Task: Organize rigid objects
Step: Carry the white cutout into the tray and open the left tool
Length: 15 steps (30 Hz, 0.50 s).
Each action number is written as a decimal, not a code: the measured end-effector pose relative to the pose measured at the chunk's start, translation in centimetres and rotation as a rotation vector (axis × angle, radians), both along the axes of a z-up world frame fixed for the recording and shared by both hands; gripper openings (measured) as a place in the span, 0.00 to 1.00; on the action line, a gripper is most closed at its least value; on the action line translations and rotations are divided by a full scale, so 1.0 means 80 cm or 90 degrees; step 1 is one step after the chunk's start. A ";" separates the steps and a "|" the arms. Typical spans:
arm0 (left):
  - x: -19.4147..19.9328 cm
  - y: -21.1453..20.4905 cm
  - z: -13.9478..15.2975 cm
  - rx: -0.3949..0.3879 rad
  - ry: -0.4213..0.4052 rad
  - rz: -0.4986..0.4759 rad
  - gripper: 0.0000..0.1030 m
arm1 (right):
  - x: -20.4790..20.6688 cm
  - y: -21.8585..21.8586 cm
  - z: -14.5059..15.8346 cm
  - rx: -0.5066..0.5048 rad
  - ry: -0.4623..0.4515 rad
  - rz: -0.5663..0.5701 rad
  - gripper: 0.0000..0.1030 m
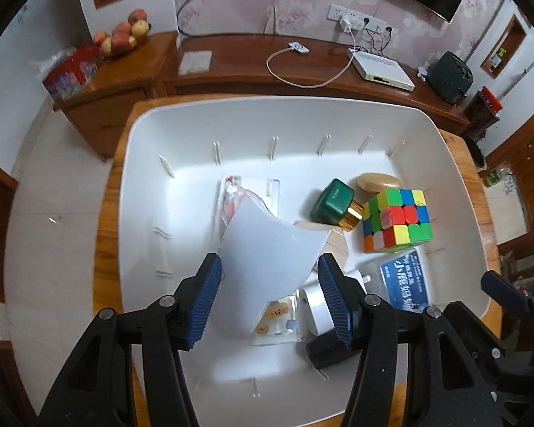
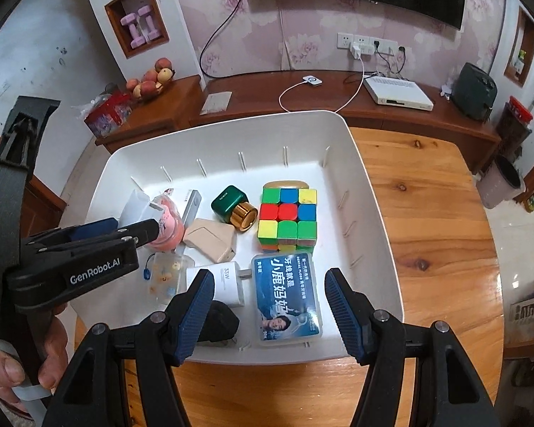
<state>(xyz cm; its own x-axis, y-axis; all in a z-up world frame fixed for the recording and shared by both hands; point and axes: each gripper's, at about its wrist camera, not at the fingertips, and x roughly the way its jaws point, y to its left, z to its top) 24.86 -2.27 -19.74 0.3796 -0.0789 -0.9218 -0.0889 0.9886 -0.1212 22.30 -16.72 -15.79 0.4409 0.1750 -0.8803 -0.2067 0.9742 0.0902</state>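
Note:
A white bin (image 1: 153, 192) (image 2: 373, 213) on the wooden table holds a Rubik's cube (image 1: 397, 219) (image 2: 288, 217), a green box with a gold cap (image 1: 333, 203) (image 2: 231, 206), a blue floss box (image 1: 404, 283) (image 2: 286, 295), a white charger (image 2: 228, 283), a beige plug (image 2: 210, 238) and a clear case (image 2: 163, 274). My left gripper (image 1: 267, 295) is over the bin, its fingers spread on either side of a translucent white box (image 1: 267, 267); whether they grip it is unclear. My right gripper (image 2: 267, 306) is open and empty above the floss box.
A wooden sideboard (image 1: 231, 74) behind the table carries a fruit bowl (image 1: 122, 35), a red box (image 1: 71, 69), a white set-top box (image 1: 382, 69) and cables. The table (image 2: 427, 213) extends to the right of the bin. A bucket (image 2: 502, 181) stands on the floor.

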 end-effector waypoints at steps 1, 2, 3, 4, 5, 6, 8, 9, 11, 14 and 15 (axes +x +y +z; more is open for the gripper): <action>0.000 0.001 0.000 -0.004 0.002 0.001 0.59 | -0.001 0.000 0.000 0.001 0.000 0.000 0.63; 0.000 0.002 0.001 -0.002 0.004 0.002 0.61 | -0.001 0.001 0.001 0.001 0.000 0.001 0.63; -0.001 0.001 0.001 -0.001 0.006 0.004 0.62 | -0.001 0.001 0.001 0.000 -0.001 0.002 0.63; -0.001 0.001 0.003 0.002 0.006 0.004 0.64 | -0.001 0.001 0.002 0.000 -0.002 0.002 0.63; -0.002 0.000 0.005 0.004 0.003 0.004 0.65 | -0.002 0.001 0.002 0.000 -0.002 0.002 0.63; -0.004 -0.001 0.006 0.007 0.001 0.003 0.66 | -0.002 0.001 0.003 0.000 -0.003 0.003 0.63; -0.006 -0.003 0.010 0.019 -0.001 0.002 0.67 | -0.002 0.001 0.004 0.002 -0.003 0.002 0.63; -0.008 -0.004 0.012 0.022 -0.003 0.001 0.67 | -0.003 0.001 0.006 0.003 -0.004 0.002 0.63; -0.012 -0.005 0.018 0.021 -0.002 0.002 0.67 | -0.005 0.001 0.008 0.005 -0.006 0.003 0.63; -0.020 -0.008 0.028 0.023 -0.008 0.004 0.67 | -0.010 0.001 0.015 0.005 -0.010 0.005 0.63; -0.024 -0.009 0.033 0.025 -0.011 0.003 0.67 | -0.011 0.001 0.018 0.005 -0.012 0.005 0.63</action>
